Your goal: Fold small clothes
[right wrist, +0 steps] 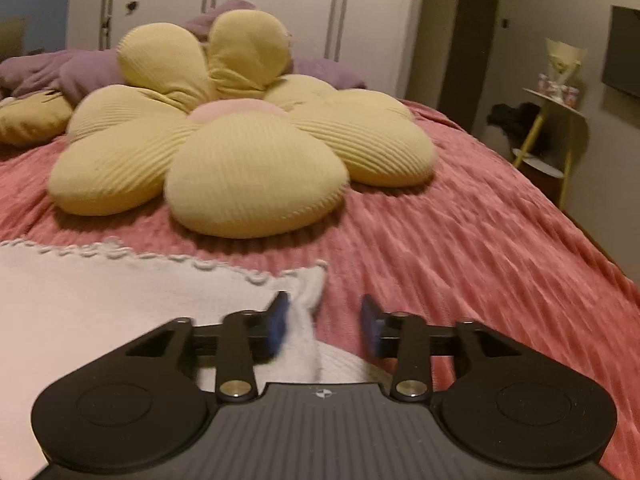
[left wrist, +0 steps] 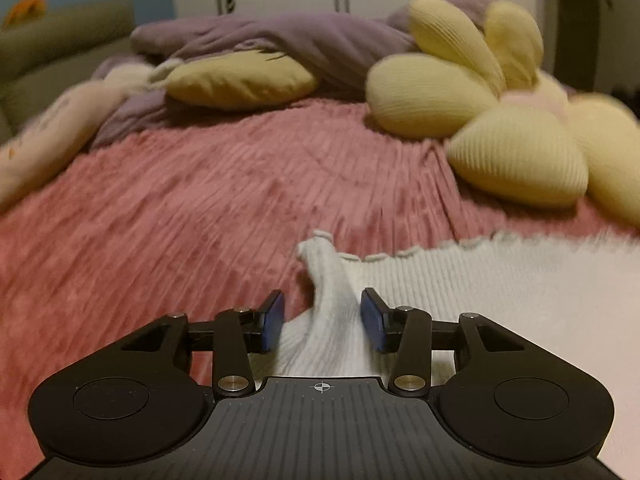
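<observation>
Left wrist view: left gripper (left wrist: 322,322) jaws parted, pads not pressing; raised corner of white ribbed knit garment with scalloped edge (left wrist: 460,280) stands between blue pads (left wrist: 370,322), looks released. Garment spreads rightward over pink ribbed bedspread (left wrist: 200,200), scalloped edge running across the bed.

Right wrist view: right gripper (right wrist: 323,330) jaws parted too; opposite garment corner (right wrist: 308,300) against left pad, right pad clear. Yellow flower-shaped cushion (right wrist: 240,152) just beyond edge. Both grippers equally near, one per corner.

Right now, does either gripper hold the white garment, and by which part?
Neither. The white garment has a raised corner lying loose between the open fingers of each gripper.
</observation>
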Available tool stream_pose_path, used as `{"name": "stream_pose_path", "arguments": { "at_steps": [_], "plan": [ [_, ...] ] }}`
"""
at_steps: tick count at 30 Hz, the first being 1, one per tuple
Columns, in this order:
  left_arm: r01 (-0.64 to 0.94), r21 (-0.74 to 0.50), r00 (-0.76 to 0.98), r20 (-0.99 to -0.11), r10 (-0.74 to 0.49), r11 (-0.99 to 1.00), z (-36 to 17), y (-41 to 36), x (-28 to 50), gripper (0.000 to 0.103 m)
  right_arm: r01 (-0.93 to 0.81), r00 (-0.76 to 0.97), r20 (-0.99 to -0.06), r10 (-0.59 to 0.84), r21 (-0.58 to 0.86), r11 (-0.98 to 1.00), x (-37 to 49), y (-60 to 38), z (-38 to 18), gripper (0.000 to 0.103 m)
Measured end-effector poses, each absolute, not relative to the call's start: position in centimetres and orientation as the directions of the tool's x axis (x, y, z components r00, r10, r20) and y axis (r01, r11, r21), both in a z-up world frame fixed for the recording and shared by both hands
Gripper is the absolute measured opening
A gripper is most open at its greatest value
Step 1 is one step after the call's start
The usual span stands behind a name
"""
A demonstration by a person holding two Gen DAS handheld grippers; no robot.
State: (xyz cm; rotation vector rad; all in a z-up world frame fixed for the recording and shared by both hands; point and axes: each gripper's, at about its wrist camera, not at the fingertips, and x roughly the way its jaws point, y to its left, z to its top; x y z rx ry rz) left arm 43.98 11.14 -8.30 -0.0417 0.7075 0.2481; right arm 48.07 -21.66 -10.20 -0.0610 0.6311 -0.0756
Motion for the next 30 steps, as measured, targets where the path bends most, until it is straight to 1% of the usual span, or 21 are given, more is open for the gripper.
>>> {"name": "stream_pose_path", "arguments": {
  "at_steps": [1, 2, 3, 4, 5, 7, 8, 10, 12, 13, 14, 15, 16, 17, 19, 21, 23, 24, 26, 27, 30],
  "plan": [
    [-0.247, 0.008, 0.741, -0.643, 0.194, 0.969, -7.8, 11.6, 43.2, 0.05, 0.06, 0.8, -0.591, -0.099, -0.084, 0.995, 48.1, -21.8, -10.0, 0.055],
    [-0.246, -0.019, 0.748, -0.64, 0.177, 0.969, -7.2, 11.9, 42.2, 0.055, 0.06, 0.8, -0.592, -0.099, -0.085, 0.995, 47.9, -21.9, -9.5, 0.061],
    [-0.239, -0.036, 0.746, -0.646, 0.16, 0.97, -6.7, 12.1, 41.3, 0.056, 0.05, 0.807, -0.584, -0.09, -0.084, 0.995, 47.3, -22.1, -9.0, 0.071],
    [-0.219, -0.065, 0.745, -0.656, 0.124, 0.974, -6.3, 12.2, 39.8, 0.057, 0.035, 0.812, -0.579, -0.072, -0.076, 0.997, 46.2, -22.3, -8.3, 0.078],
    [-0.198, -0.102, 0.753, -0.653, 0.084, 0.975, -6.0, 12.5, 38.2, 0.065, 0.018, 0.816, -0.576, -0.048, -0.059, 0.998, 44.8, -22.6, -7.7, 0.086],
    [-0.141, -0.149, 0.743, -0.669, 0.005, 0.979, -6.1, 12.7, 35.0, 0.077, -0.036, 0.829, -0.558, 0.041, 0.019, 0.999, 40.7, -23.4, -6.8, 0.086],
    [-0.127, -0.148, 0.733, -0.68, -0.007, 0.981, -6.3, 12.6, 33.6, 0.077, -0.052, 0.831, -0.551, 0.077, 0.061, 0.997, 38.2, -24.0, -6.7, 0.086],
    [-0.095, -0.123, 0.712, -0.701, -0.018, 0.988, -6.9, 12.1, 30.8, 0.077, -0.061, 0.817, -0.565, 0.112, 0.109, 0.992, 34.2, -24.7, -6.9, 0.086],
    [-0.083, -0.1, 0.696, -0.718, -0.014, 0.992, -7.5, 11.6, 29.0, 0.077, -0.062, 0.815, -0.567, 0.121, 0.122, 0.991, 30.7, -25.3, -7.5, 0.085],
    [-0.082, -0.108, 0.689, -0.724, -0.022, 0.991, -7.8, 11.5, 28.2, 0.077, -0.059, 0.806, -0.582, 0.109, 0.103, 0.993, 29.3, -25.4, -7.9, 0.084],
    [-0.09, -0.12, 0.686, -0.727, -0.026, 0.989, -7.8, 11.6, 27.6, 0.077, -0.046, 0.801, -0.591, 0.093, 0.095, 0.994, 28.3, -25.5, -8.2, 0.076],
    [-0.103, -0.132, 0.685, -0.728, -0.025, 0.986, -7.8, 11.7, 27.2, 0.076, -0.04, 0.791, -0.604, 0.097, 0.106, 0.994, 27.5, -25.7, -8.5, 0.067],
    [-0.12, -0.159, 0.683, -0.729, -0.035, 0.98, -7.7, 12.0, 26.9, 0.074, -0.047, 0.774, -0.623, 0.117, 0.127, 0.991, 27.1, -25.9, -8.7, 0.062],
    [-0.131, -0.186, 0.68, -0.731, -0.048, 0.974, -7.6, 12.3, 26.8, 0.073, -0.049, 0.758, -0.638, 0.133, 0.147, 0.988, 27.0, -26.1, -8.9, 0.053],
    [-0.169, -0.23, 0.67, -0.74, -0.059, 0.958, -7.6, 12.6, 26.5, 0.069, -0.048, 0.741, -0.65, 0.168, 0.198, 0.979, 27.1, -26.6, -9.1, 0.05],
    [-0.2, -0.244, 0.659, -0.75, -0.054, 0.949, -7.6, 13.0, 26.6, 0.066, -0.042, 0.722, -0.665, 0.19, 0.231, 0.972, 27.5, -26.8, -9.5, 0.04],
    [-0.21, -0.225, 0.648, -0.761, -0.037, 0.951, -7.5, 12.9, 26.9, 0.058, -0.035, 0.71, -0.67, 0.215, 0.272, 0.962, 27.9, -26.9, -9.6, 0.034],
    [-0.208, -0.211, 0.64, -0.768, -0.03, 0.955, -7.4, 12.9, 27.1, 0.056, -0.029, 0.709, -0.672, 0.216, 0.278, 0.96, 27.9, -26.9, -9.6, 0.028],
    [-0.212, -0.191, 0.633, -0.774, -0.015, 0.958, -7.4, 12.8, 27.2, 0.05, -0.034, 0.707, -0.676, 0.206, 0.259, 0.965, 28.1, -26.7, -9.4, 0.019],
    [-0.21, -0.185, 0.63, -0.777, -0.012, 0.96, -7.3, 12.8, 27.2, 0.05, -0.034, 0.71, -0.677, 0.191, 0.239, 0.97, 28.1, -26.6, -9.2, 0.017],
    [-0.203, -0.171, 0.626, -0.78, -0.007, 0.964, -7.3, 12.7, 27.3, 0.052, 0.01, 0.731, -0.679, 0.073, 0.117, 0.993, 27.9, -26.1, -9.1, 0.018]
  ]
}}
